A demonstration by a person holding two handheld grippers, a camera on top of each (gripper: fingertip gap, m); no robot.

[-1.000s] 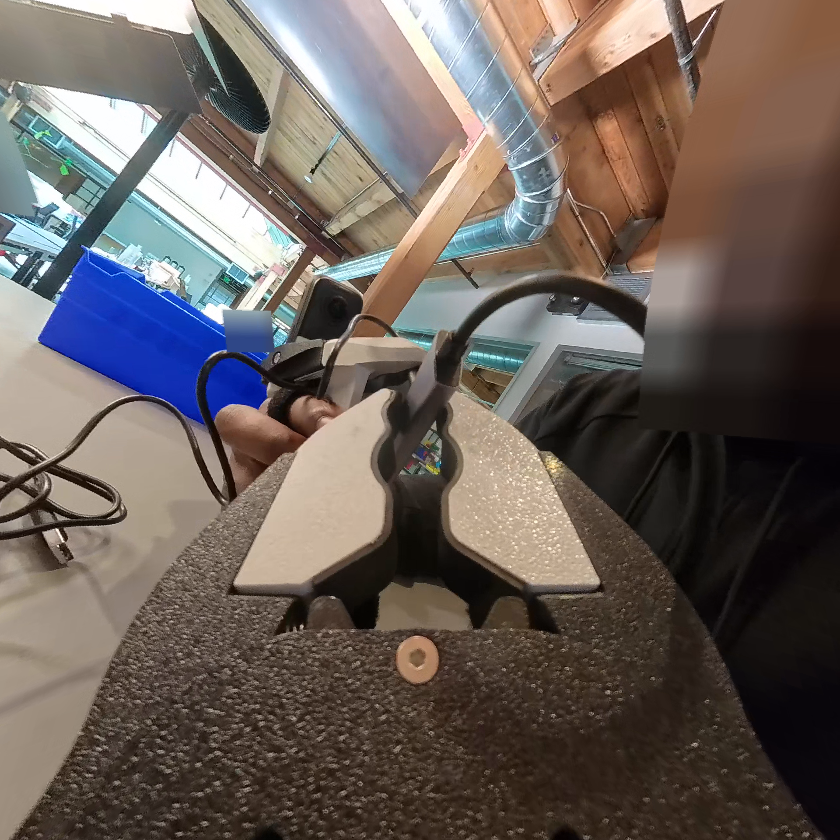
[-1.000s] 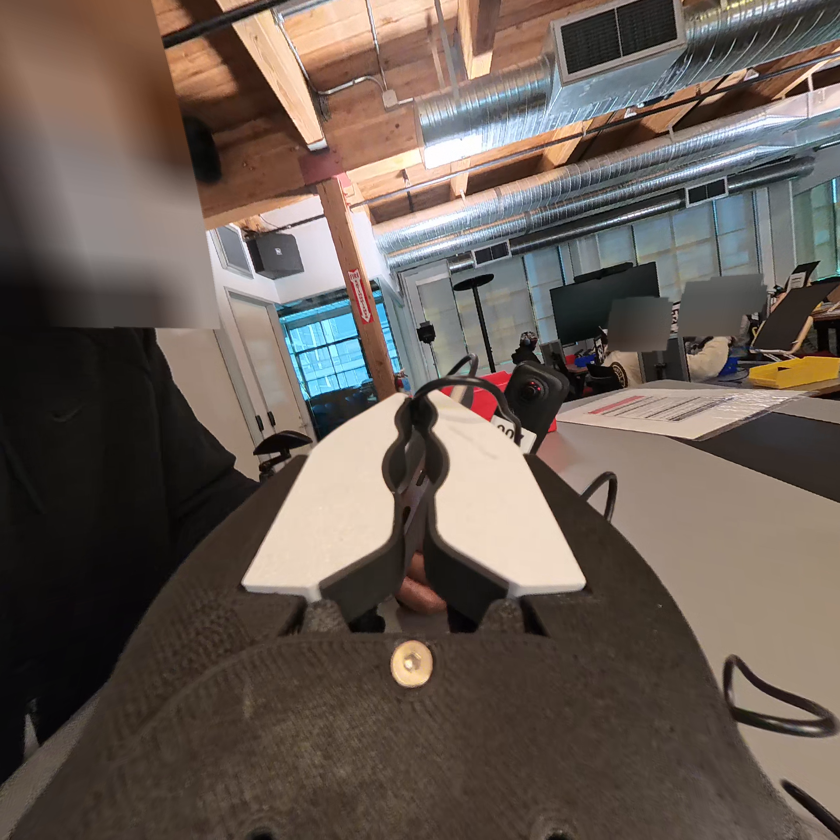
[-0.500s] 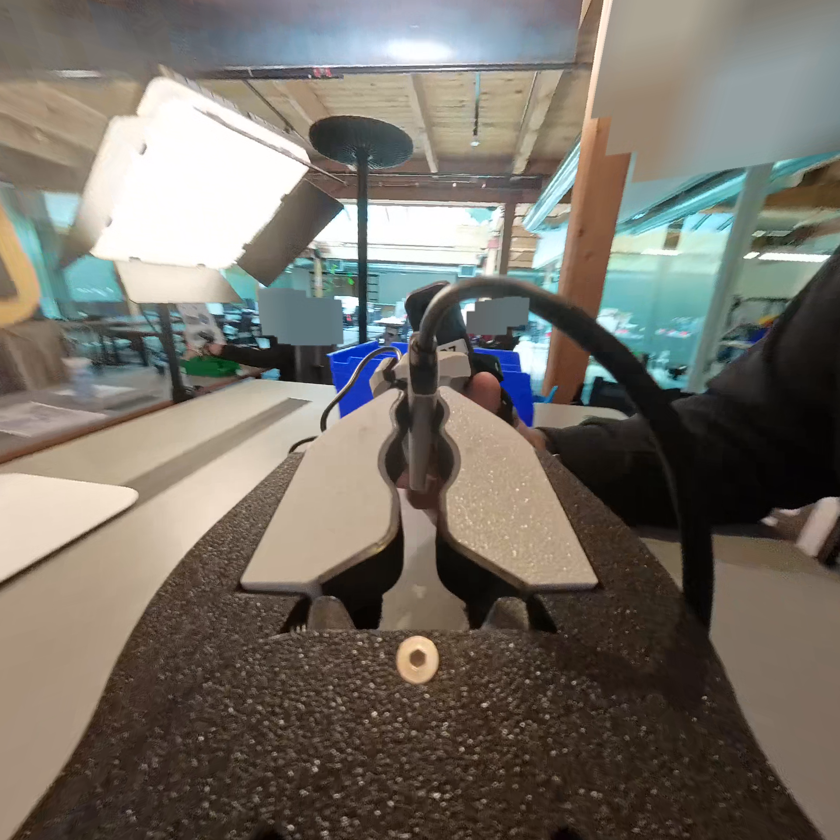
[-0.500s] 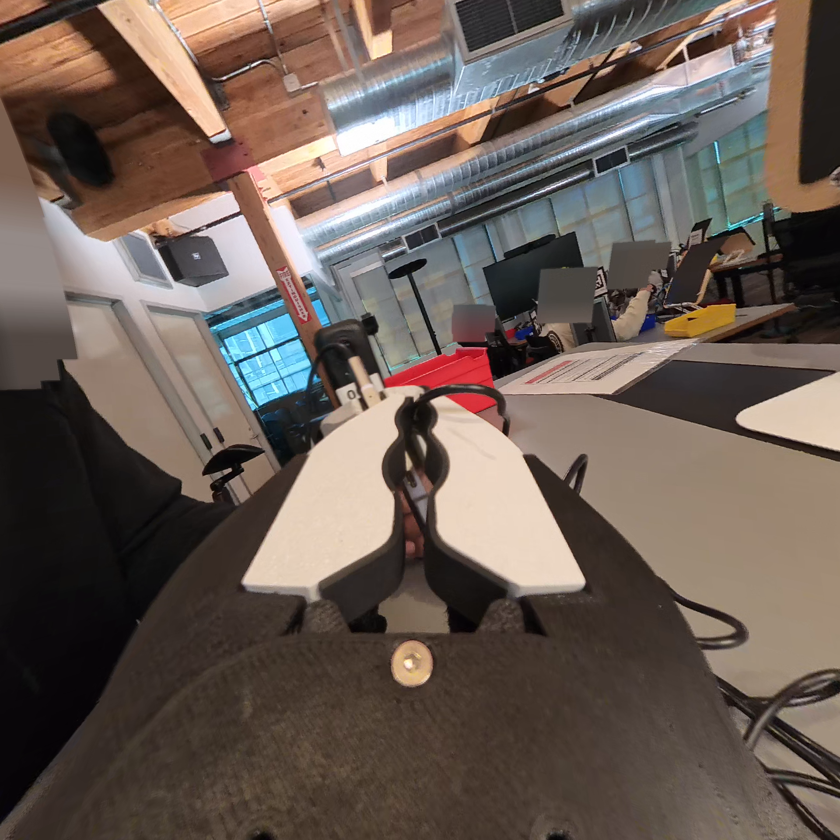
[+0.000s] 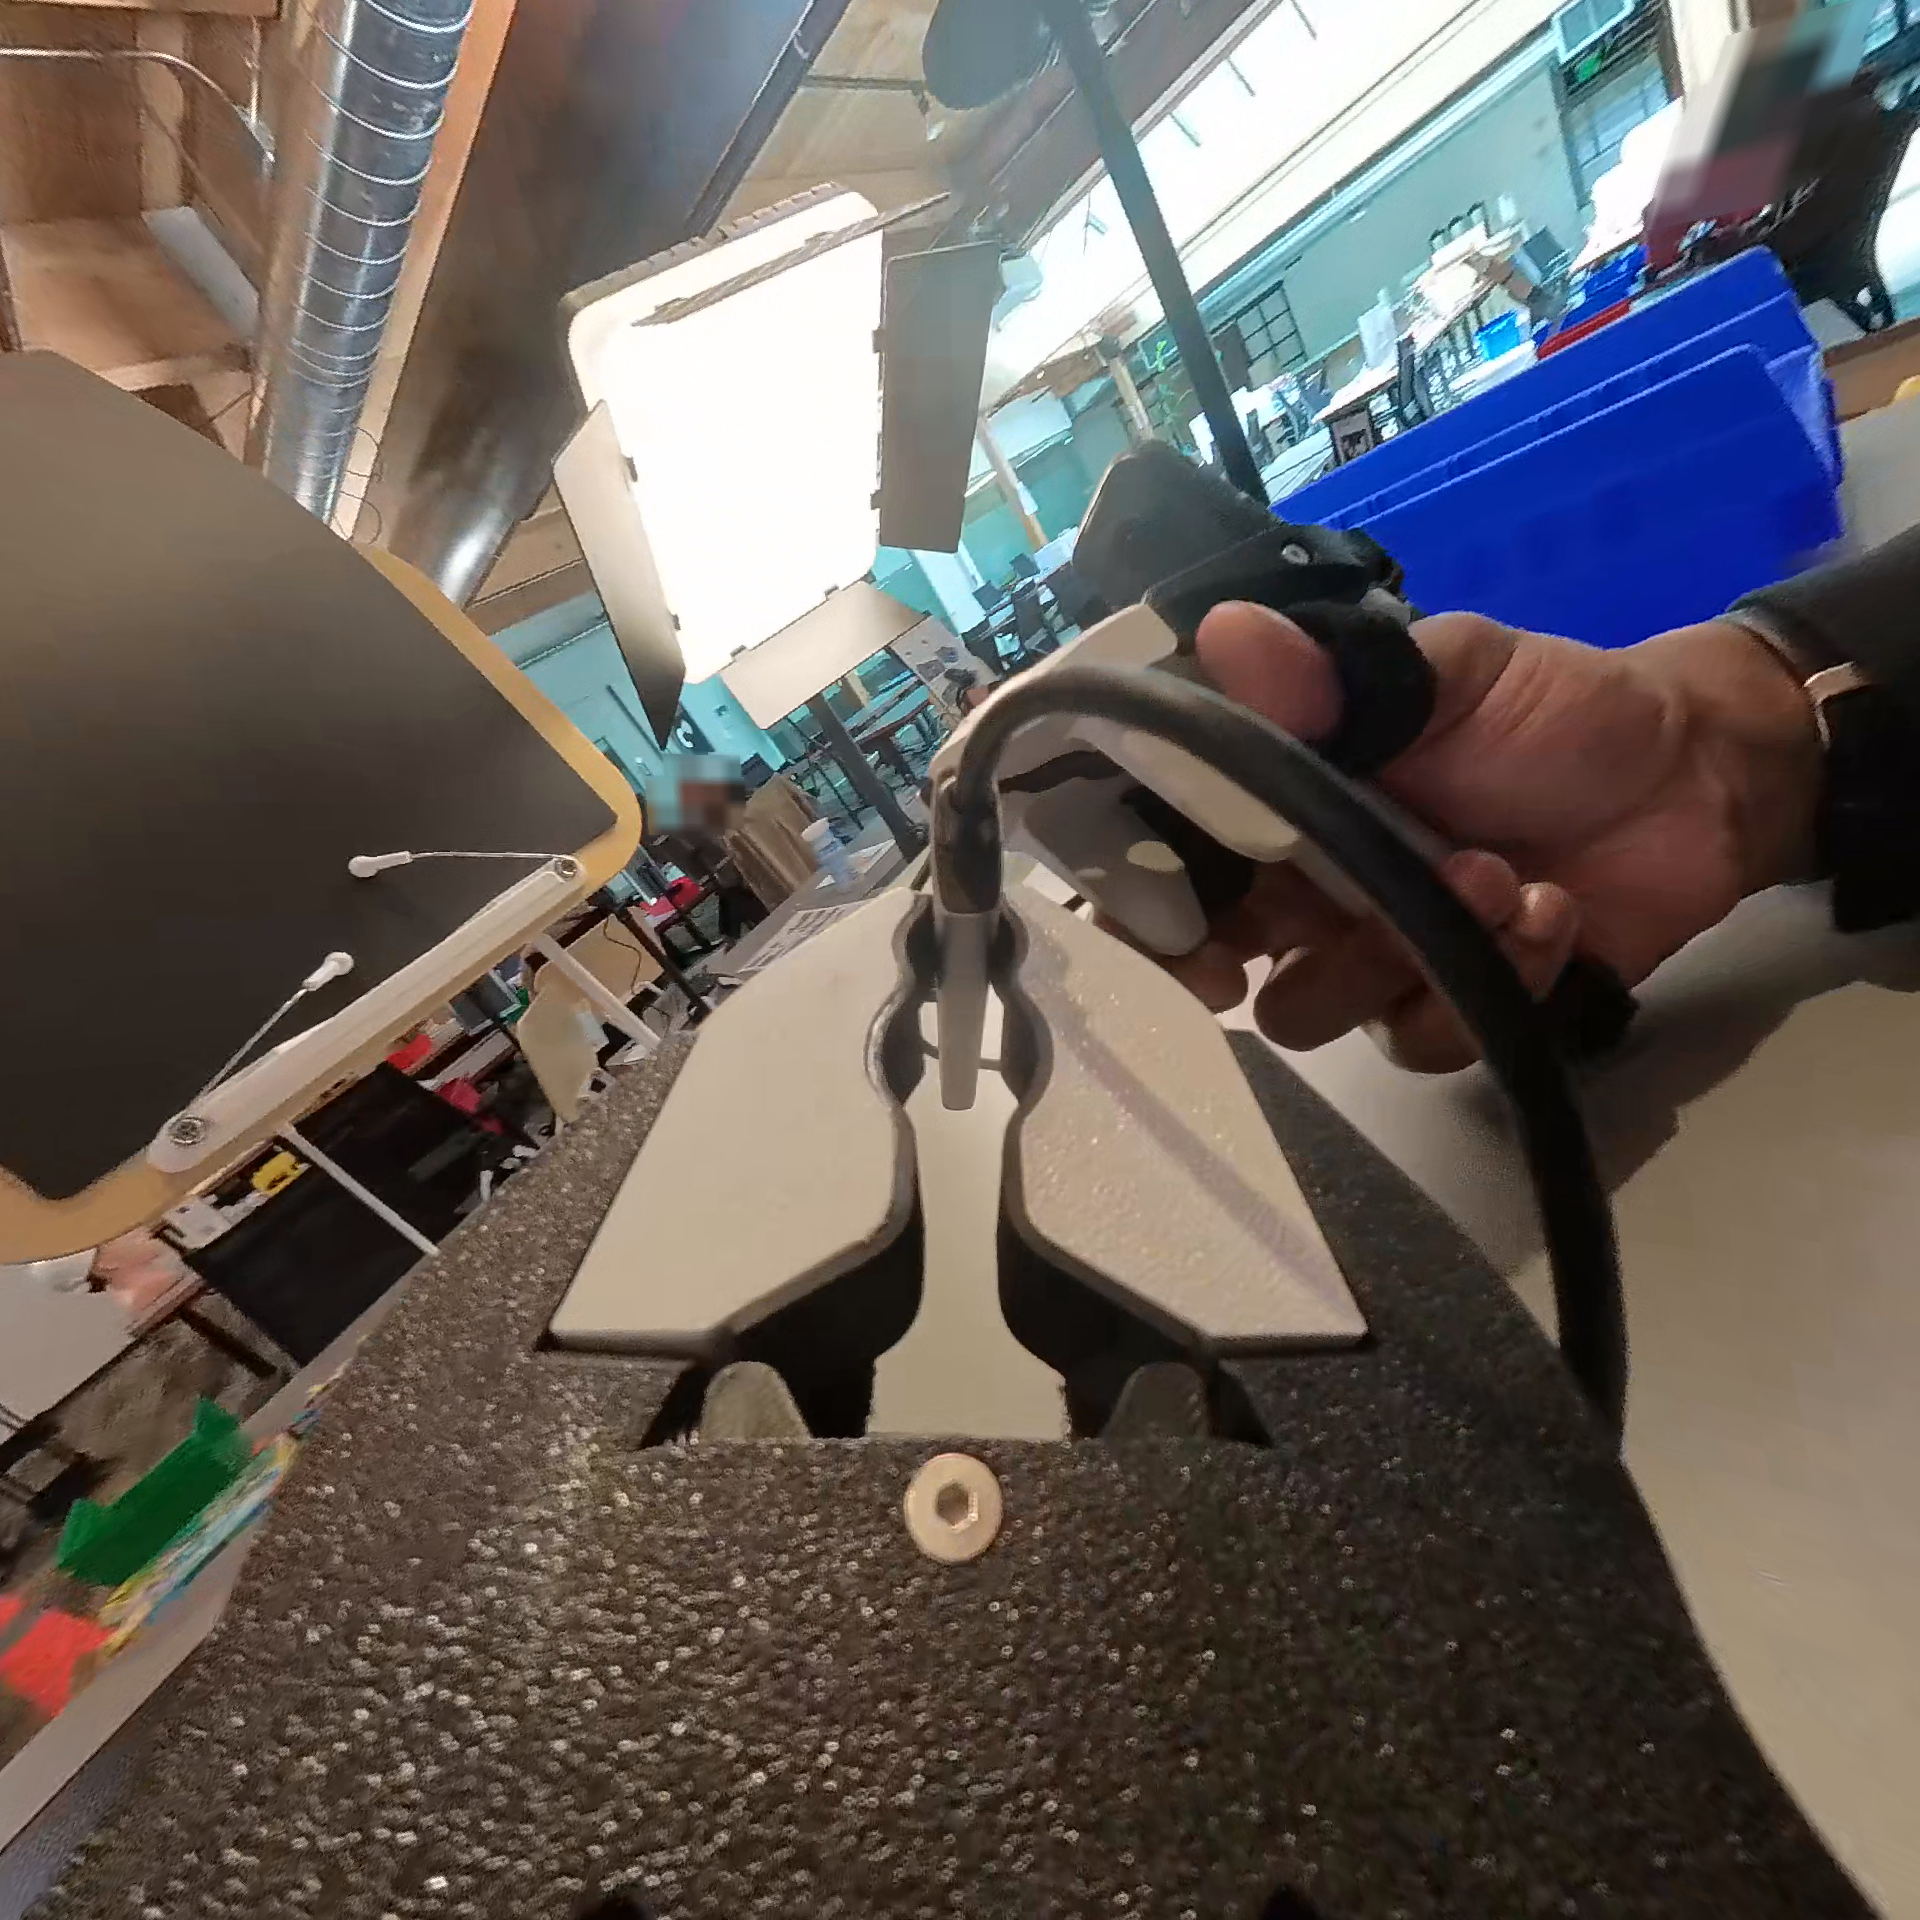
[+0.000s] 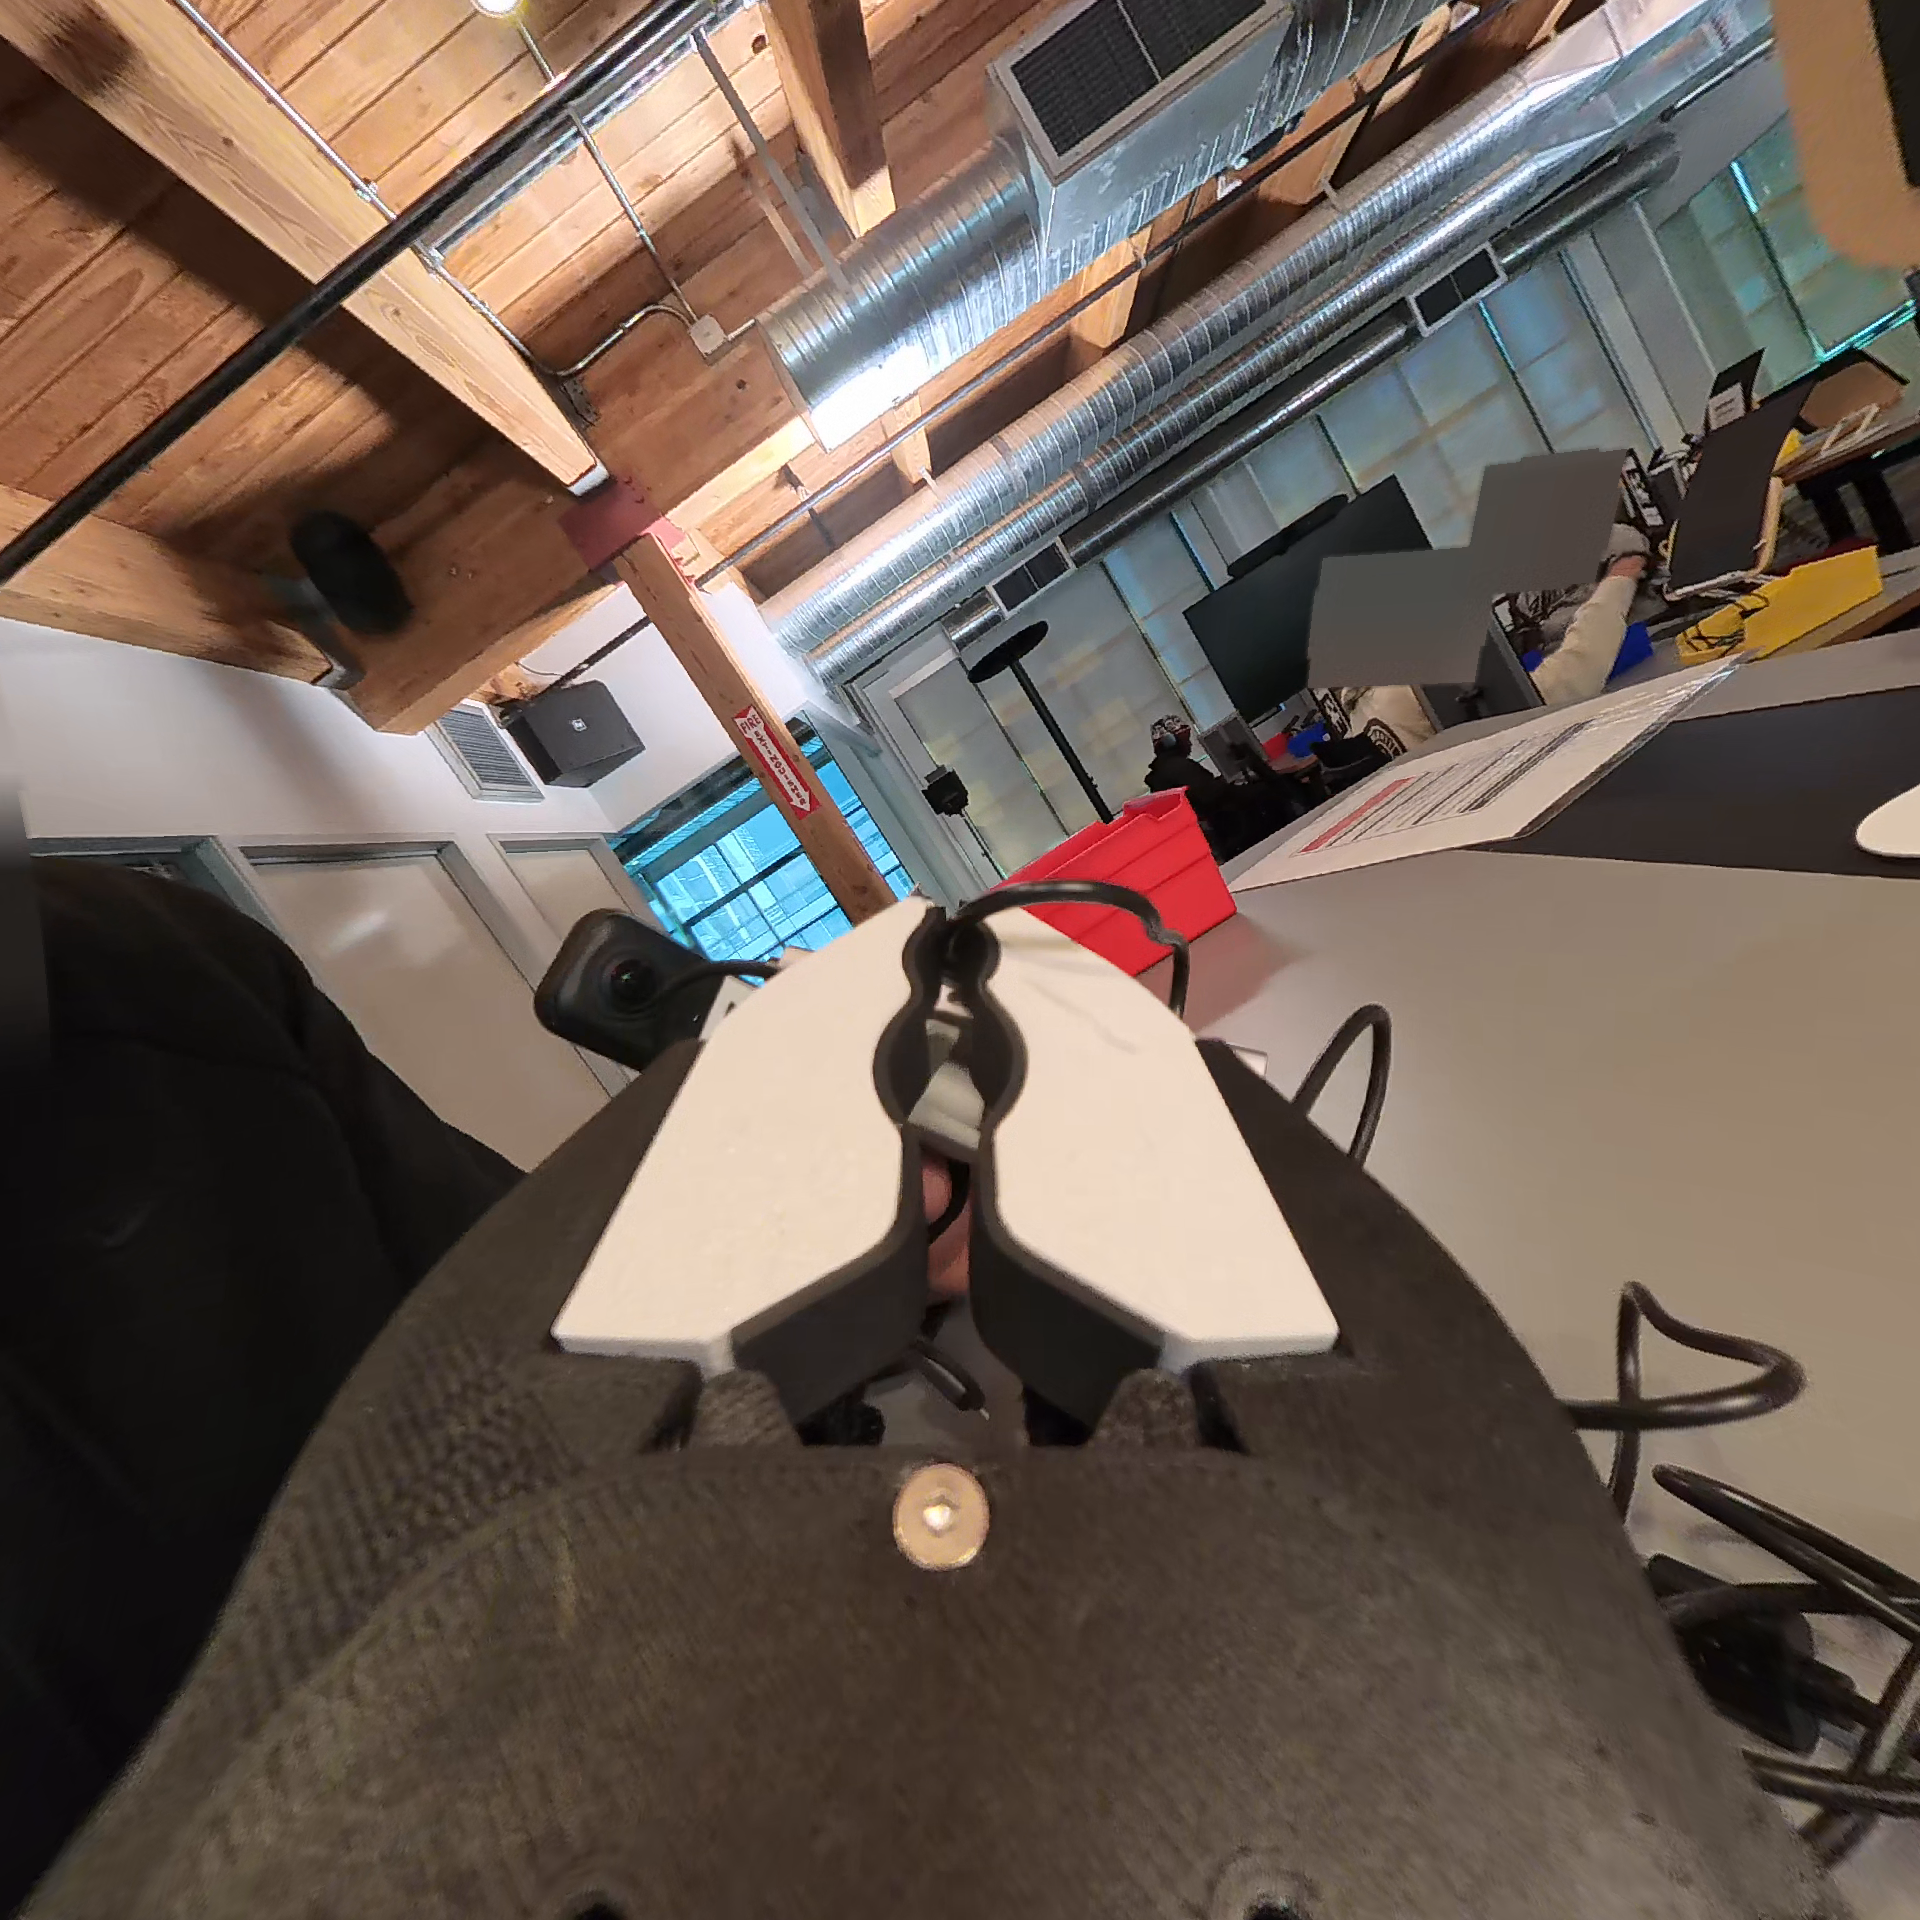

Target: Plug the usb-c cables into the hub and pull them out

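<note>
My left gripper (image 5: 961,935) is shut on a slim grey metal body, the hub (image 5: 958,1018), seen edge-on. Its thick black cable (image 5: 1351,831) arcs up and over to the right. Just beyond it, a hand (image 5: 1558,810) holds the right gripper, whose white fingers (image 5: 1101,644) reach toward the hub's top. In the right wrist view my right gripper (image 6: 951,935) is shut on the grey plug (image 6: 951,1091) of a thin black usb-c cable (image 6: 1081,894), which loops over the fingertips. The left gripper's camera (image 6: 623,997) shows just behind. Whether plug and hub touch is hidden.
Grey table (image 5: 1766,1247). Blue bins (image 5: 1610,488) at its far side, a bright light panel (image 5: 748,416) on a stand, a black tan-edged board (image 5: 260,727) at left. In the right view: loose black cables (image 6: 1714,1382), a red bin (image 6: 1132,873), a printed sheet (image 6: 1507,769). The grippers are tip to tip, or close to it.
Both grippers have swung and tilted while staying shut on the hub and the plug. The hand with the right gripper now fills the right of the left view, closer to the hub.
</note>
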